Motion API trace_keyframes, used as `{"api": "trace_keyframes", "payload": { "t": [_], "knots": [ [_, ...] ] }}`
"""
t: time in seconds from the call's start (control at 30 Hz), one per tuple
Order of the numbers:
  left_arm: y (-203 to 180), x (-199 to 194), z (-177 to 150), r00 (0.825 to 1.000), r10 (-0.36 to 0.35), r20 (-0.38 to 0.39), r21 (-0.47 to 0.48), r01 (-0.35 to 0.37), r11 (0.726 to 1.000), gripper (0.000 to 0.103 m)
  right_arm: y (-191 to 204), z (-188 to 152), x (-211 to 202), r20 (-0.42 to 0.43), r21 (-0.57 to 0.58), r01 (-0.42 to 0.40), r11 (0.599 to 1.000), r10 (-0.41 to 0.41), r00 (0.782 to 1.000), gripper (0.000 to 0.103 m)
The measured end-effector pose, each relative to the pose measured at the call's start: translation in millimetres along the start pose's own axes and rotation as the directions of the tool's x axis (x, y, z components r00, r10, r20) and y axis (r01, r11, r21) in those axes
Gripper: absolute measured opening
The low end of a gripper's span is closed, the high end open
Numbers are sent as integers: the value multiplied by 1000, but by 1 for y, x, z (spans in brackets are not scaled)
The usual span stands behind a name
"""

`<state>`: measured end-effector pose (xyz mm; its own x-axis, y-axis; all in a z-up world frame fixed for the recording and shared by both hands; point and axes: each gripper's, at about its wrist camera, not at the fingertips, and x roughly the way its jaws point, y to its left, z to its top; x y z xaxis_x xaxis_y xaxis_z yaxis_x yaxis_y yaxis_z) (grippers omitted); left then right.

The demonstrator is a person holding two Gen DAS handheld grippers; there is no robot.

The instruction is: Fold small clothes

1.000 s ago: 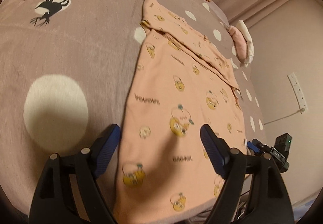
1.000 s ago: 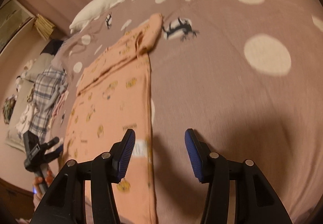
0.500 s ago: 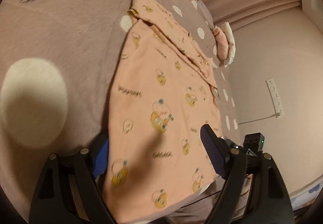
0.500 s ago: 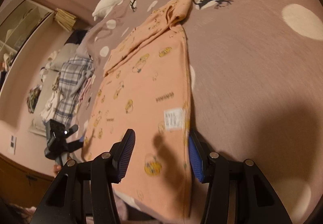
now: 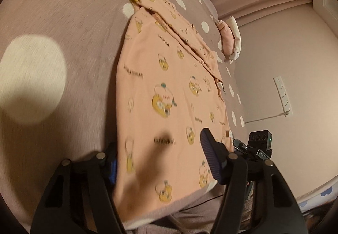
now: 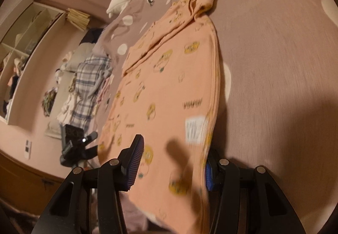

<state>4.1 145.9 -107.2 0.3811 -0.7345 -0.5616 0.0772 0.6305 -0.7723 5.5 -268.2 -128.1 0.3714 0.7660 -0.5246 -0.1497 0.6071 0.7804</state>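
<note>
We see a peach cotton garment printed with yellow cartoons (image 5: 169, 94) lying flat on the mauve bedspread with cream dots (image 5: 63, 29). Our left gripper (image 5: 160, 155) and right gripper (image 6: 173, 162) both straddle its near hem, fingers apart, one finger of each tucked under the fabric edge.

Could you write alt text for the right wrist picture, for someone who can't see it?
A peach shirt with yellow cartoon prints lies flat on a brown spotted bedspread. The right gripper is open, its fingers straddling the shirt's near hem.
</note>
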Motion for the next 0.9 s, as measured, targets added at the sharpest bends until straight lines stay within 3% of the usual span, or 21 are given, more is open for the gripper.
{"api": "trace_keyframes", "payload": {
  "t": [0.23,0.3,0.37,0.5,0.63,0.9],
  "knots": [
    [-7,-5,-15,1000,31,1,6,-31,1000,59,7,-22,-5,-39,0,-13,1000,13,999,51],
    [-7,-3,-15,998,55,6,10,-55,998,52,10,-24,-4,-34,-13,-2,1000,1,999,51],
    [-5,0,-14,997,78,1,2,-78,997,35,12,-24,-1,-26,-18,12,1000,-12,1000,49],
    [1,0,-13,995,101,-1,-24,-101,995,18,14,-22,3,-22,-37,60,997,-61,998,27],
    [3,-3,-17,998,62,-7,-41,-63,997,9,17,-23,3,-13,-58,75,995,-76,997,13],
    [-10,-8,-19,998,-66,24,-14,66,998,3,27,-22,-4,62,-80,-44,996,49,997,8]
  ]
}}
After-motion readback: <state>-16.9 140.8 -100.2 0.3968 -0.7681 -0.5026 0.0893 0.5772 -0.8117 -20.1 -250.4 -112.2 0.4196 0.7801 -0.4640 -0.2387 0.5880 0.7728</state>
